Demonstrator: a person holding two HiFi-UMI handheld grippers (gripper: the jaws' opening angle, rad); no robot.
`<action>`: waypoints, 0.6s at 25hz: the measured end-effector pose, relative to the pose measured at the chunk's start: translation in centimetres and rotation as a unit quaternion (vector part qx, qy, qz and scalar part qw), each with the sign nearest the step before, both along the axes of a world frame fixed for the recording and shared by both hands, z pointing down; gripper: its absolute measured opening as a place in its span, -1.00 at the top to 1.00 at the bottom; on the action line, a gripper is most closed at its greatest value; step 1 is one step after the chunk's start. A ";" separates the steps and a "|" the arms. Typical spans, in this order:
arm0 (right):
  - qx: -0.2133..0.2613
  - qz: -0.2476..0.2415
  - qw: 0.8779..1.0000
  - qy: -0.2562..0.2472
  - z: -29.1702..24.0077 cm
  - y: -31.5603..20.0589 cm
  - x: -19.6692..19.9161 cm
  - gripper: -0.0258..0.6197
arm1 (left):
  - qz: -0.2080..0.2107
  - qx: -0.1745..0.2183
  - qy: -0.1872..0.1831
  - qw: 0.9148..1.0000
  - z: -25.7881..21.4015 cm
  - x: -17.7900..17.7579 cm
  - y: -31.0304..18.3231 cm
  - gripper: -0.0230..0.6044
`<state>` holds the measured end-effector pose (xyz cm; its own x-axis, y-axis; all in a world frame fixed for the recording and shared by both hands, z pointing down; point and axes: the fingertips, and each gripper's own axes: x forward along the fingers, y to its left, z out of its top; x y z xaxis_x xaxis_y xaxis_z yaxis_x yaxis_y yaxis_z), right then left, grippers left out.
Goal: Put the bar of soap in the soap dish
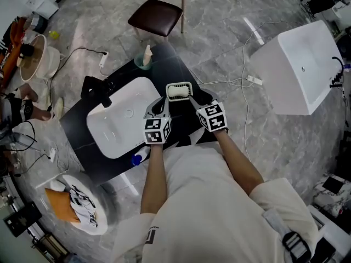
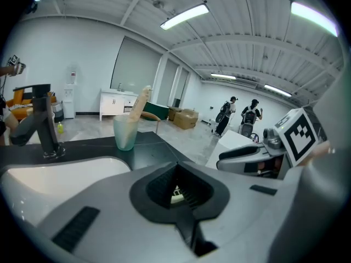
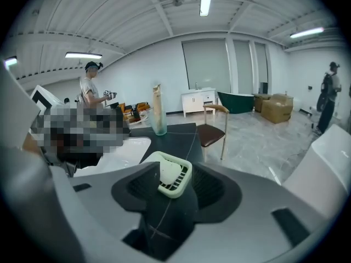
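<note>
A pale green slatted soap dish [image 1: 188,86] stands on the black counter [image 1: 181,64] just right of the sink. A white bar of soap [image 1: 176,91] lies in it. My right gripper [image 1: 193,98] is open just in front of the dish. In the right gripper view the soap dish [image 3: 179,188] and the soap [image 3: 168,173] show between the spread jaws, touching neither. My left gripper [image 1: 158,105] hovers at the dish's near left corner, jaws a little apart and empty. A sliver of the soap dish [image 2: 176,194] shows through that narrow gap.
A white sink basin [image 1: 123,122] with a black faucet [image 1: 102,93] fills the counter's left half. A green cup [image 1: 143,61] holding a tube stands at the back edge. A blue item [image 1: 138,159] lies at the front edge. A chair [image 1: 156,16] and a white bathtub [image 1: 301,70] stand beyond.
</note>
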<state>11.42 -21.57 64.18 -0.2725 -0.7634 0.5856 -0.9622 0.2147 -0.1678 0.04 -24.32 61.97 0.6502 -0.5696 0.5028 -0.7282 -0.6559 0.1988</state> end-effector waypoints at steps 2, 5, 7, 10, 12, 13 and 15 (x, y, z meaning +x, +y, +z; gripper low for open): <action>0.002 0.009 1.000 -0.003 -0.1 0.1 0.3 0.35 | 0.002 0.001 0.002 1.000 0.0 0.0 0.0 0.91; 0.006 0.018 1.000 -0.005 -0.3 0.3 0.5 0.35 | 0.007 -0.001 0.006 1.000 0.1 0.0 0.2 0.91; 0.010 0.024 1.000 -0.002 -0.4 0.5 0.5 0.35 | 0.010 -0.001 0.005 1.000 0.2 0.0 0.3 0.91; 0.012 0.027 1.000 -0.001 -0.4 0.9 0.5 0.35 | 0.009 -0.001 0.005 1.000 0.2 -0.3 0.3 0.91; 0.015 0.029 0.999 -0.001 -0.6 0.8 0.6 0.35 | 0.010 0.000 0.005 1.000 0.2 -0.3 0.1 0.91; 0.017 0.031 0.999 -0.001 -0.7 0.8 0.6 0.36 | 0.012 0.001 0.004 1.000 0.2 -0.3 0.1 0.91; 0.020 0.035 0.999 -0.002 -0.8 0.8 0.6 0.37 | 0.017 0.002 0.003 1.000 0.1 -0.2 0.0 0.91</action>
<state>12.01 -20.82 63.34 -0.2202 -0.8036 0.5530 -0.9743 0.1536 -0.1647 -0.15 -24.30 62.05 0.6724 -0.5493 0.4961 -0.7041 -0.6815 0.1996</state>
